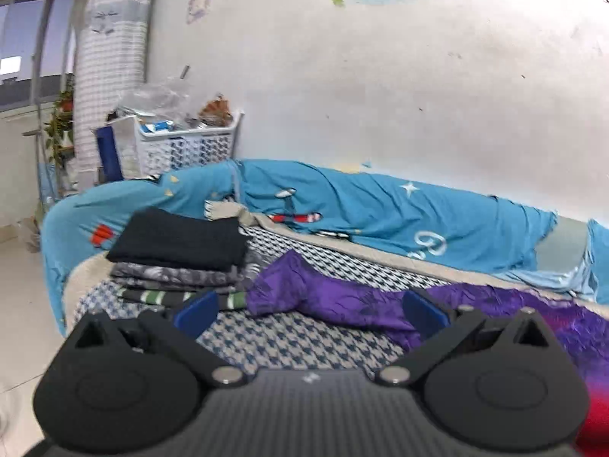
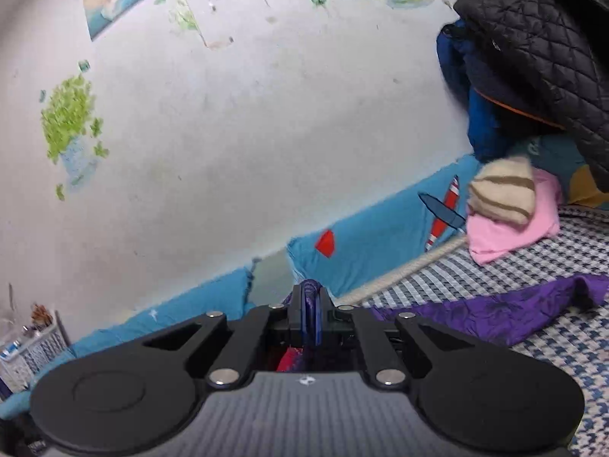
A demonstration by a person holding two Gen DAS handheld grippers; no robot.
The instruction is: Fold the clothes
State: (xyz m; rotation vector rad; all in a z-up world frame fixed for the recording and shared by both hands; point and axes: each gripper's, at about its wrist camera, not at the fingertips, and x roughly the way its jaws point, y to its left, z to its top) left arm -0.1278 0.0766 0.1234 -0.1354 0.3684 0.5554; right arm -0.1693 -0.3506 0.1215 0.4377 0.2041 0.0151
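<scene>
Right gripper pinches the purple garment (spread on the checked bed) between closed jaws; left gripper, jaws wide and empty above it, must likely seize another edge to fold

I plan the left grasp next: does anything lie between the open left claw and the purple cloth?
Nothing visible does. The left claw is open above bare checked bedcover, and the purple cloth lies just ahead, uncovered.

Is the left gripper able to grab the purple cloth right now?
Probably yes: the left gripper is open and empty, and the purple cloth lies spread just ahead, with nothing between them.
</scene>
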